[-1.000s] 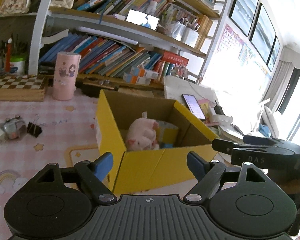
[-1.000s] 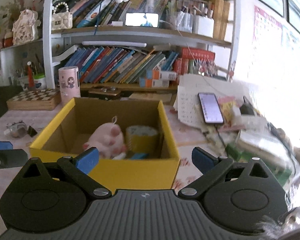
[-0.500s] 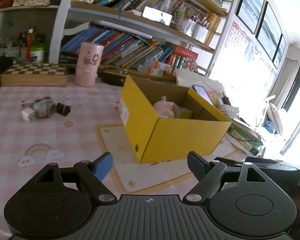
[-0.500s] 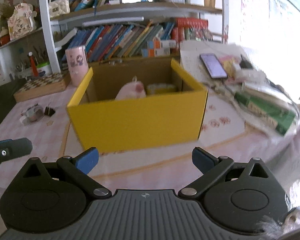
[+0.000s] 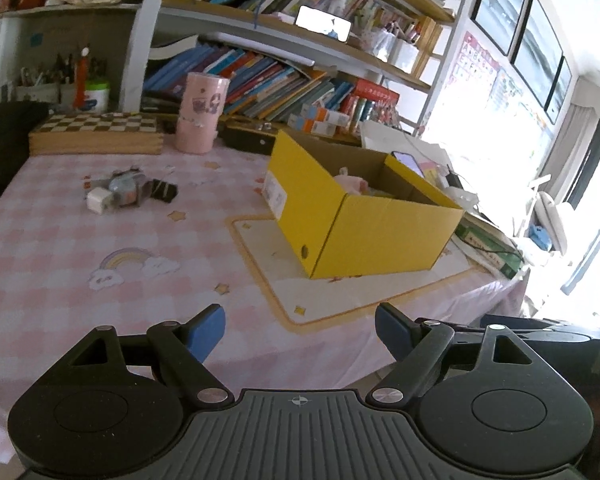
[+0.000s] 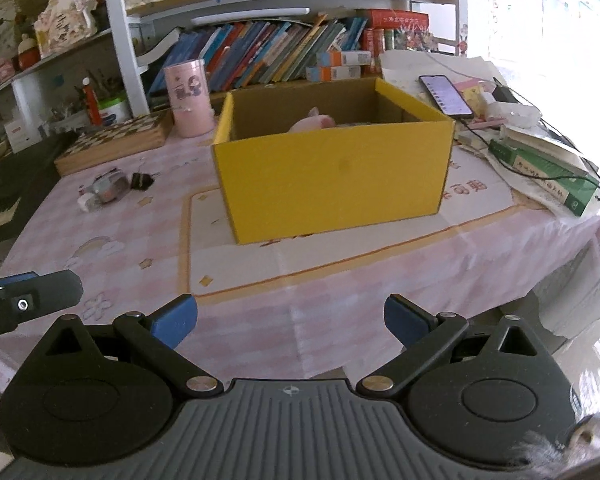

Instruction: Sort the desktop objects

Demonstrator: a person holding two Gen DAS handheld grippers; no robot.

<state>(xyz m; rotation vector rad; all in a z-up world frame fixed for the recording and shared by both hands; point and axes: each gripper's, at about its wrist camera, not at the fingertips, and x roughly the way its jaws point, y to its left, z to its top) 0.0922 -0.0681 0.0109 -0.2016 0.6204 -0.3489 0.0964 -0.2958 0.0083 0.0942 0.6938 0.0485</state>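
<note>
A yellow cardboard box (image 5: 364,220) (image 6: 332,176) stands on the pink checked tablecloth. A pink plush pig (image 5: 350,182) (image 6: 314,122) lies inside it. A small heap of loose things, with a white cube (image 5: 98,202) and a black binder clip (image 5: 164,190), lies at the far left; the heap also shows in the right wrist view (image 6: 104,190). My left gripper (image 5: 300,330) is open and empty near the table's front edge. My right gripper (image 6: 290,320) is open and empty, also back at the front edge.
A pink cylinder (image 5: 200,114) (image 6: 188,98) and a chessboard box (image 5: 96,134) (image 6: 116,142) stand at the back under the bookshelves. A phone (image 6: 446,94), a green book (image 6: 548,170) and papers lie right of the box.
Both grippers have pulled back from the box toward the table's front edge, so the box looks smaller and farther. Both stay open and empty.
</note>
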